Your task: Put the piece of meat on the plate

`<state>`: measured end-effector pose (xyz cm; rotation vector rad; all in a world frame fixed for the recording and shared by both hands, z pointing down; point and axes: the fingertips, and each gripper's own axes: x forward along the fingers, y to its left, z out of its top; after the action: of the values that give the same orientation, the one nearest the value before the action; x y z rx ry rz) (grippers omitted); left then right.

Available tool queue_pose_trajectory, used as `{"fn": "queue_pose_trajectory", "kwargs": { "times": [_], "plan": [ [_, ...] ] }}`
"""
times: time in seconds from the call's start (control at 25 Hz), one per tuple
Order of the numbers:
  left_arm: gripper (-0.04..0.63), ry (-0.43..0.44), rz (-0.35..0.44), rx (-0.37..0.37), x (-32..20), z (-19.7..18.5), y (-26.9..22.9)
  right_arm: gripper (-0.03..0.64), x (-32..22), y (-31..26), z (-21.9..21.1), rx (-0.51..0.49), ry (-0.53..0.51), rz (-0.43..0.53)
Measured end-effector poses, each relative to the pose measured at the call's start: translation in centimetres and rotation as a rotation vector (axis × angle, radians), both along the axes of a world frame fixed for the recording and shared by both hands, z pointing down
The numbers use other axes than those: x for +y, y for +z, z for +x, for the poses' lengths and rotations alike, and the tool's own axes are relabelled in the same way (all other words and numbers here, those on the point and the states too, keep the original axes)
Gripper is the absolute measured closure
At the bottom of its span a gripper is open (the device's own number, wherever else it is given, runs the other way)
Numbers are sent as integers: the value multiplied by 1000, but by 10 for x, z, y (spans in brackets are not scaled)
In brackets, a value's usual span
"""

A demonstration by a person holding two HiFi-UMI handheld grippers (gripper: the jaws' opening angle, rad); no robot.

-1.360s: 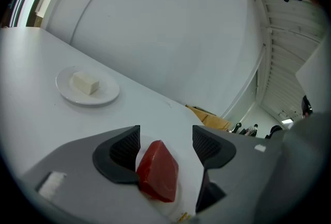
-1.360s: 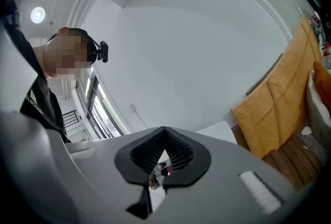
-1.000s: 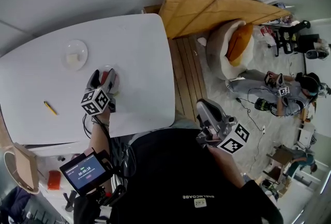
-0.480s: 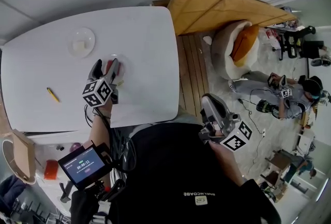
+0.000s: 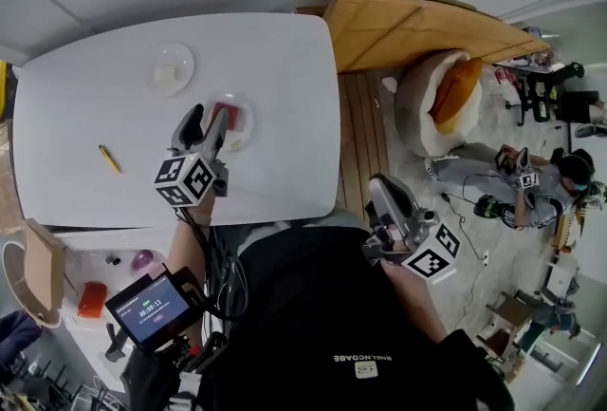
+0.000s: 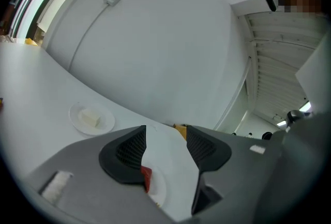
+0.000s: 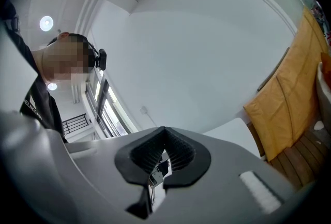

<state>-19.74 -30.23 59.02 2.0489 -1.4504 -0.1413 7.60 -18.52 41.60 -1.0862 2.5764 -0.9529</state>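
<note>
so the left gripper (image 5: 210, 112) jaws have just been closing but are apart, empty, above the meat (image 5: 227, 115) on the plate (image 5: 246, 130); right gripper (image 5: 379, 183) is pinched shut, shirt logo (image 5: 366, 361) unreadable

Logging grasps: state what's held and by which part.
Nothing. The left gripper, jaws just closing partway yet empty, hovers over the piece of meat on the plate; the right gripper is shut, empty.

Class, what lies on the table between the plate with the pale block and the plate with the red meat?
Nothing. The head view shows bare white table between the block plate and the meat plate.
</note>
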Motion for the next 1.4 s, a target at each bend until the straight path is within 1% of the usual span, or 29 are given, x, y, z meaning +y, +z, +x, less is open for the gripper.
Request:
{"fn": "queue_pose_trajectory", "kwargs": {
  "times": [0.16,0.28,0.32,0.4,0.52,0.68,0.84,0.96,1.16,1.32,1.4],
  "plan": [
    [387,42,37,4,8,9,-16,614,-1,5,-8,-16,-17,2],
    [417,57,57,10,12,18,-24,614,-6,13,-12,-38,-28,-3],
    [438,61,64,13,15,21,-28,614,-5,15,-15,-44,-33,-5],
    [465,74,84,23,30,21,-43,614,2,13,-28,-60,-48,-7],
    [493,82,119,36,61,11,-74,614,19,1,-54,-84,-79,-5],
    [557,78,151,67,92,4,-104,614,27,-5,-81,-103,-141,-14],
    [593,100,184,54,120,9,-135,614,30,-11,-101,-106,-208,-6],
    [594,105,201,48,138,18,-145,614,31,-13,-110,-103,-253,5],
    [588,99,209,72,159,39,-157,614,29,-17,-115,-94,-319,39],
    [584,72,194,96,170,56,-164,614,29,-18,-110,-97,-363,37],
    [583,73,196,96,176,70,-171,614,30,-22,-103,-105,-382,45]
  ]
}}
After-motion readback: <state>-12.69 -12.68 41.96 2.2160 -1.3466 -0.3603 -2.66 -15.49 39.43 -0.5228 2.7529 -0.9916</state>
